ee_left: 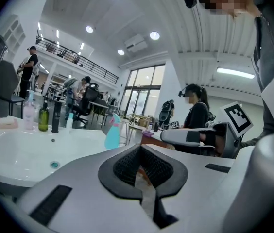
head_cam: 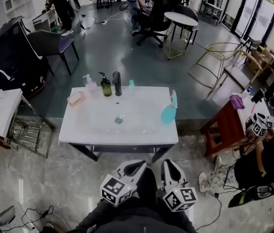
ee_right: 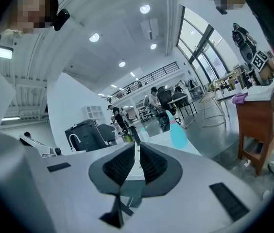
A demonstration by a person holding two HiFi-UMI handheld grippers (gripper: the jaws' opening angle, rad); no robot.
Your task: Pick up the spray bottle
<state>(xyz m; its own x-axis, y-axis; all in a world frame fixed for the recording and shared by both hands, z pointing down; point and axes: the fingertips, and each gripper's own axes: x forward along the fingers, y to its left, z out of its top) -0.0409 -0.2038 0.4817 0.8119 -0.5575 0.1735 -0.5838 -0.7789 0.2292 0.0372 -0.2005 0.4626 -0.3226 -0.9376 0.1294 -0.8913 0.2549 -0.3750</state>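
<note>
The spray bottle (head_cam: 168,111), teal with a pink trigger, stands at the right edge of the white sink table (head_cam: 78,132). It also shows in the left gripper view as the spray bottle (ee_left: 111,132) and in the right gripper view as the spray bottle (ee_right: 178,132), ahead of the jaws. My left gripper (head_cam: 138,167) and right gripper (head_cam: 168,167) hang side by side below the table's front edge, well short of the bottle. The left gripper (ee_left: 141,165) has its pads together and empty. The right gripper (ee_right: 137,161) is shut on nothing.
Along the back of the sink stand a clear pump bottle (head_cam: 89,83), a dark green bottle (head_cam: 106,85), a black faucet (head_cam: 117,83) and a small teal bottle (head_cam: 131,84); a pink soap (head_cam: 75,98) lies at the left. A red-brown stool (head_cam: 224,127) and a person (head_cam: 268,164) are at the right.
</note>
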